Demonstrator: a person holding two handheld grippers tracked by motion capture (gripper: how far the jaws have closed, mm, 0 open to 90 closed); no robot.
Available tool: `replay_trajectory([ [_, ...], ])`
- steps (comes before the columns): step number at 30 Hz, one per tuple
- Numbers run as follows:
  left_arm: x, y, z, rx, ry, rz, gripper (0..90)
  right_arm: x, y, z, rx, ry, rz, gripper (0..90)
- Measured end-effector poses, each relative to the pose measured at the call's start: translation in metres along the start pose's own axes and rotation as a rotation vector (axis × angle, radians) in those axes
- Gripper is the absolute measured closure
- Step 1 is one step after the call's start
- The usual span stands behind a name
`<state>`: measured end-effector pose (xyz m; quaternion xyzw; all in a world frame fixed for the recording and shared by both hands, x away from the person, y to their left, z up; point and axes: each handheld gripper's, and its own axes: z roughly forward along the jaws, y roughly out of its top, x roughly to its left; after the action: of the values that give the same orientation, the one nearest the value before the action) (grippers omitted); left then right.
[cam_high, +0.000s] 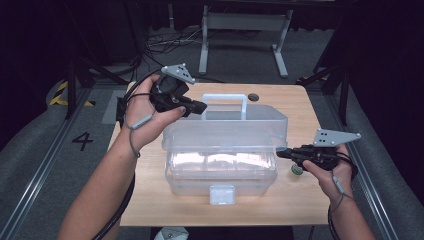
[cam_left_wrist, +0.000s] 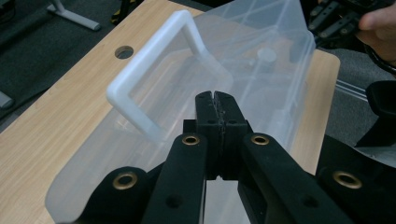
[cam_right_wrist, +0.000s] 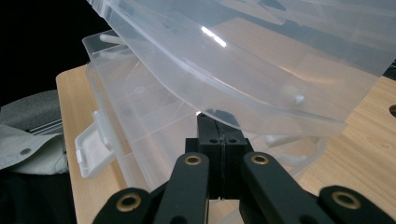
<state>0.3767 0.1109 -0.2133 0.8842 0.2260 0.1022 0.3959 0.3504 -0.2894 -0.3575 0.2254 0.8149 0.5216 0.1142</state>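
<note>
Left claw (cam_left_wrist: 216, 100), jaws pressed together on nothing, hangs above the rear left of the clear plastic toolbox (cam_high: 220, 172); the upright white handle (cam_left_wrist: 144, 77) lies just ahead and to its left, its bar running along the box's long axis, across the bench (cam_high: 150, 200). Right claw (cam_right_wrist: 216, 122), likewise closed and empty, sits under the right edge of the half-raised lid (cam_high: 225, 131). The left claw appears nearer the handle; the front latch (cam_high: 222, 194) hangs free.

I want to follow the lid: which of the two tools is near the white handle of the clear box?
The left tool, shut, is beside the white handle on the lid's far side. The right tool is at the lid's near right corner.
</note>
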Motion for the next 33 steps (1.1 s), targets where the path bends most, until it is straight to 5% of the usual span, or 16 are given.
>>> replay_trajectory([
  [25,-0.013,-0.050,-0.001,-0.071,-0.056,-0.035,89.9,-0.006,0.012,0.006,-0.045,-0.045,0.038,90.0],
  [33,-0.021,-0.070,-0.001,-0.089,-0.024,-0.039,89.9,-0.007,0.015,0.007,-0.064,-0.062,0.056,90.0],
])
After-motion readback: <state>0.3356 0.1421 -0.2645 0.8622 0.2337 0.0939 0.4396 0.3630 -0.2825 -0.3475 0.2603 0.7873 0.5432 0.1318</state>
